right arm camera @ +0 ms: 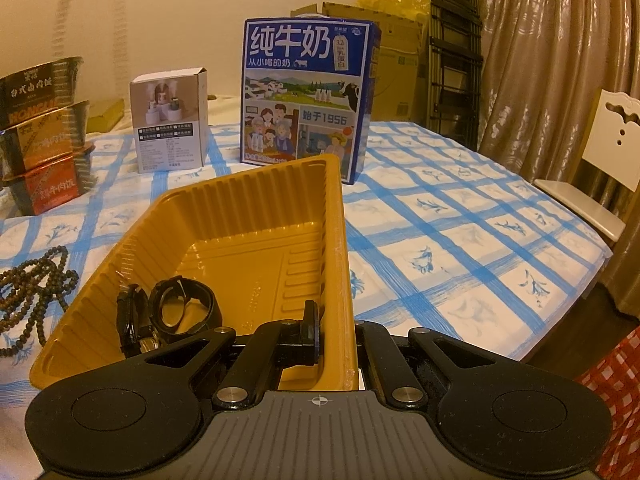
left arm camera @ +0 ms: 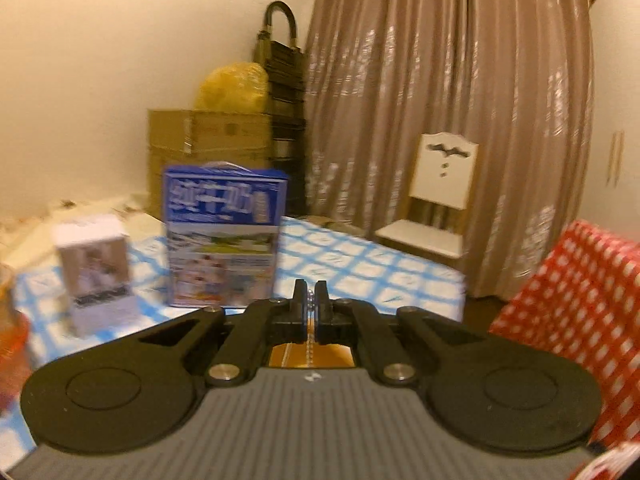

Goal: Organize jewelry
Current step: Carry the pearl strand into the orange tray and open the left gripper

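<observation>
1. The yellow tray (right arm camera: 240, 248) is long and shaped like a box. Its long way runs from the camera toward the blue milk box (right arm camera: 306, 96) at the far side of the tabletop (right arm camera: 460, 232). It sits tipped, with its right side lifted.
2. The tray is shiny plastic with ribbed walls. Two black bracelets (right arm camera: 172, 316) lie in its near left corner.
3. The right gripper (right arm camera: 336, 332) is pressed together on the tray's right wall. One finger is inside the tray, and the other is outside it.
4. A string of dark brown beads (right arm camera: 32, 292) lies on the tabletop, just beside the tray's left side, near the left edge.
5. The left gripper (left arm camera: 310, 300) is pressed together on a thin silver chain (left arm camera: 309, 304). The chain hangs down between its fingers, over something yellow just below.
6. Only the left wrist view shows the chain. That view is blurry.
7. Only the right wrist view shows the bracelets, the beads and the stacked food bowls (right arm camera: 44, 132) at the left edge.
8. Both views show the milk box and a small white box (right arm camera: 170, 120) to its left, toward the far edge of the blue checked cloth.
</observation>
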Action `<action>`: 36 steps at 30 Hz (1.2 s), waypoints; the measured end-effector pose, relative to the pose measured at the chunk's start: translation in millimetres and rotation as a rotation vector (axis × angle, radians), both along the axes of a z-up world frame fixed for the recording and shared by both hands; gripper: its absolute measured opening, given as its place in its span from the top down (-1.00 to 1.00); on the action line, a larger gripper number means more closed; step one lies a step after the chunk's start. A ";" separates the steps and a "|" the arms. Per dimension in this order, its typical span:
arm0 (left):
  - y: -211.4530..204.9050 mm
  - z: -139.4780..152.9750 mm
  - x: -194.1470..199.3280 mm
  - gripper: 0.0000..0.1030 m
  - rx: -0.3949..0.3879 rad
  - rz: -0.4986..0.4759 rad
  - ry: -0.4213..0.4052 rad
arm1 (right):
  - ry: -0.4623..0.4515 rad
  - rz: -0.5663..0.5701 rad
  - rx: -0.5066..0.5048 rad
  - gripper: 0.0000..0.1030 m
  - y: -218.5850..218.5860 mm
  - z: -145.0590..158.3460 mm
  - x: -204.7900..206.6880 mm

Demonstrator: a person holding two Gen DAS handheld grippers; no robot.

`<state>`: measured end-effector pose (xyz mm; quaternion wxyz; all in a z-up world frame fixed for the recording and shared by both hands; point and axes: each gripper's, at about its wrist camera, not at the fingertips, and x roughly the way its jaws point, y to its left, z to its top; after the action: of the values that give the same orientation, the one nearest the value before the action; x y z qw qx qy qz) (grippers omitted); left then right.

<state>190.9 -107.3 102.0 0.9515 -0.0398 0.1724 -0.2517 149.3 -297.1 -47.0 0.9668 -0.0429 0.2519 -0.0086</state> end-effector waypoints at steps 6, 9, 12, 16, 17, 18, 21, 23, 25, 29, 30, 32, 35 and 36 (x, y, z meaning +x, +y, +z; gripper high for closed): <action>-17.1 -32.7 17.8 0.96 -0.157 -0.052 0.151 | -0.001 0.002 0.003 0.94 2.2 1.2 0.3; -16.4 -67.8 28.3 0.96 -0.190 -0.024 0.272 | -0.002 0.003 0.003 0.94 2.8 1.2 0.2; -13.1 -106.8 37.1 0.96 -0.175 0.027 0.383 | -0.002 0.002 0.004 0.94 2.6 0.9 0.2; -9.8 -150.5 43.2 0.96 -0.151 0.064 0.503 | -0.001 0.002 0.005 0.94 1.9 0.8 0.3; -10.3 -158.0 43.2 0.96 -0.145 0.064 0.521 | -0.001 0.002 0.005 0.94 2.7 0.9 0.6; -10.6 -163.6 42.7 0.96 -0.141 0.070 0.539 | -0.001 0.002 0.006 0.94 2.1 0.8 0.2; -10.3 -171.3 36.5 0.90 -0.150 0.067 0.550 | -0.001 0.003 0.005 0.94 2.1 0.4 0.4; -8.4 -168.7 29.7 0.70 -0.155 0.058 0.539 | 0.000 0.002 0.006 0.94 2.5 0.4 0.4; -6.7 -166.5 21.4 0.62 -0.138 0.069 0.519 | -0.001 0.003 0.006 0.94 1.9 0.3 0.3; 3.3 -158.3 -3.4 0.45 -0.104 0.118 0.474 | 0.001 0.002 0.006 0.94 1.6 0.1 -0.1; 8.0 -155.9 -11.5 0.44 -0.089 0.138 0.455 | 0.002 0.002 0.006 0.94 1.7 -0.1 -0.2; 18.8 -152.7 -26.5 0.39 -0.058 0.175 0.425 | 0.002 0.002 0.006 0.94 1.4 -0.5 -0.3; 39.5 -152.5 -44.2 0.33 -0.029 0.239 0.417 | 0.002 0.000 0.007 0.94 0.6 -1.1 -0.7; 47.3 -153.2 -50.2 0.33 -0.016 0.263 0.417 | 0.002 0.001 0.008 0.94 0.6 -1.1 -0.7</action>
<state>140.6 -60.0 -51.1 0.9195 -0.1207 0.3564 -0.1136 148.7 -296.4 -48.1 0.9666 -0.0394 0.2530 -0.0072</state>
